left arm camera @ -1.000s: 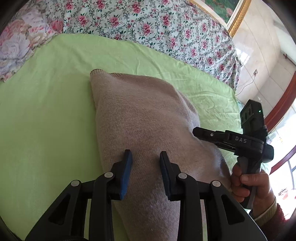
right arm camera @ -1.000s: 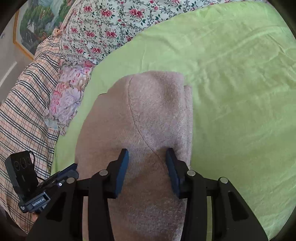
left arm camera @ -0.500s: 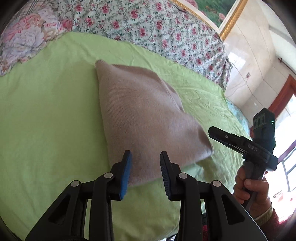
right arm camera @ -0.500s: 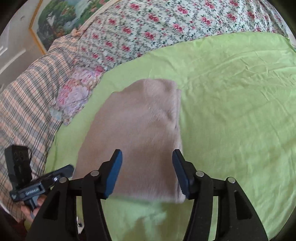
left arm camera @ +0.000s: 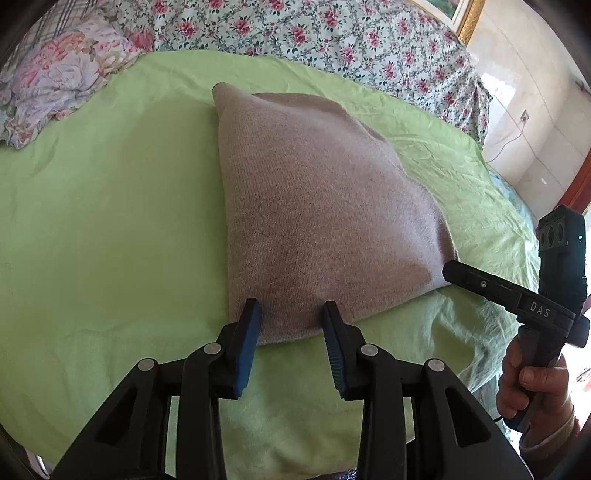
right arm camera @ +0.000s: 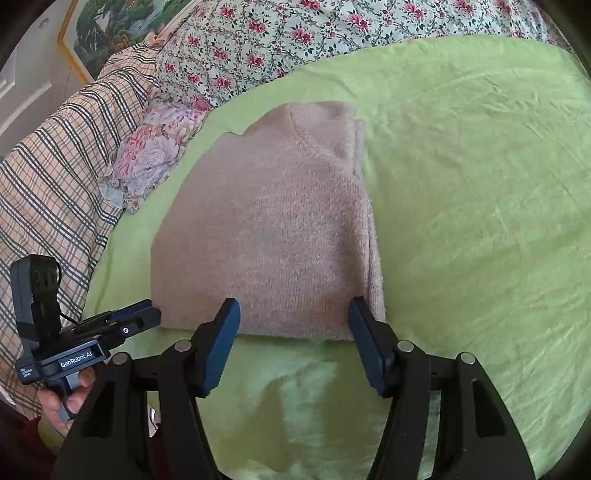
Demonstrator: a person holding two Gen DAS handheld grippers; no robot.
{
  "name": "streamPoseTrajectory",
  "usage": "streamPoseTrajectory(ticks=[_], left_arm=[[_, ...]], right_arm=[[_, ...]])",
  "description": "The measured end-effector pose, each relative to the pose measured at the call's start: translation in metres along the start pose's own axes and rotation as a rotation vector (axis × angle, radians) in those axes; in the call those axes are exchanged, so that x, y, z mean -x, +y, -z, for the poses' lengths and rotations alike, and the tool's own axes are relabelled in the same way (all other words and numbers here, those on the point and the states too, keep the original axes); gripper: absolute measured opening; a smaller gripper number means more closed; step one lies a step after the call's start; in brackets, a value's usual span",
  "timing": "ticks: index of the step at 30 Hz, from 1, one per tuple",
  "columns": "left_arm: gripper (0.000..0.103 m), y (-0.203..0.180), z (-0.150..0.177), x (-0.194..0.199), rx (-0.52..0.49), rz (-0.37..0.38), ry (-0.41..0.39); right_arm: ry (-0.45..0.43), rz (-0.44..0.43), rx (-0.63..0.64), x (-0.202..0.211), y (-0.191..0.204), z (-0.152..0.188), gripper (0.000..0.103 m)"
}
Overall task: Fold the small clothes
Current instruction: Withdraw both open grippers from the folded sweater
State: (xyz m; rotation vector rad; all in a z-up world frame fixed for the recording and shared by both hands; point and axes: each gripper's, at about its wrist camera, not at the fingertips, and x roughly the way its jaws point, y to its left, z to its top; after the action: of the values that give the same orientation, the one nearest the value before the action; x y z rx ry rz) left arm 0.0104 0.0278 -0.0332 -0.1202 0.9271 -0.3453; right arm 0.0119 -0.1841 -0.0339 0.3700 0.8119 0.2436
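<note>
A beige knitted sweater (left arm camera: 317,206) lies folded into a compact block on the green bedsheet (left arm camera: 110,229); it also shows in the right wrist view (right arm camera: 273,229). My left gripper (left arm camera: 291,314) is open and empty, hovering at the sweater's near edge. My right gripper (right arm camera: 293,314) is wide open and empty, just in front of the sweater's near edge. Each gripper shows in the other's view, the right one (left arm camera: 509,295) at the sweater's right corner, the left one (right arm camera: 110,328) at its left corner.
A floral quilt (left arm camera: 314,33) runs along the back of the bed. A floral pillow (left arm camera: 62,74) and a plaid blanket (right arm camera: 48,184) lie at the left. A tiled wall with a socket (left arm camera: 524,118) stands beyond the bed's right side.
Both grippers have let go of the sweater and pulled back toward the near edge. The right gripper's jaws have opened wider. The sweater now rests flat and folded.
</note>
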Motion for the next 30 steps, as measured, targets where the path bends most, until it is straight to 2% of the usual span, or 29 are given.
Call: streamPoseTrajectory(ticks=[8,10,12,17,21,25,30], left_arm=[[0.039,-0.001,-0.003,0.002,0.001,-0.021,0.011],[0.043,-0.001,-0.002,0.005,0.010,-0.034,0.019],[0.052,0.001,-0.001,0.007,0.014,-0.062,0.028],[0.052,0.004,0.003,0.018,0.041,-0.066,0.032],[0.059,0.000,0.006,0.020,0.034,-0.066,0.043],[0.061,-0.003,0.006,0.022,0.017,-0.055,0.047],[0.070,0.000,0.003,0.028,0.015,-0.068,0.039]], right_arm=[[0.024,-0.006,-0.016,0.005,-0.002,0.004,0.064],[0.047,0.009,-0.016,0.008,-0.001,0.006,0.066],[0.065,0.035,-0.021,0.011,-0.002,0.010,0.070],[0.009,0.077,-0.012,0.035,-0.002,0.020,0.071],[-0.031,0.099,-0.011,0.045,-0.002,0.019,0.074],[-0.031,0.088,-0.028,0.042,-0.004,0.016,0.074],[-0.016,0.079,-0.009,0.038,0.000,0.012,0.074]])
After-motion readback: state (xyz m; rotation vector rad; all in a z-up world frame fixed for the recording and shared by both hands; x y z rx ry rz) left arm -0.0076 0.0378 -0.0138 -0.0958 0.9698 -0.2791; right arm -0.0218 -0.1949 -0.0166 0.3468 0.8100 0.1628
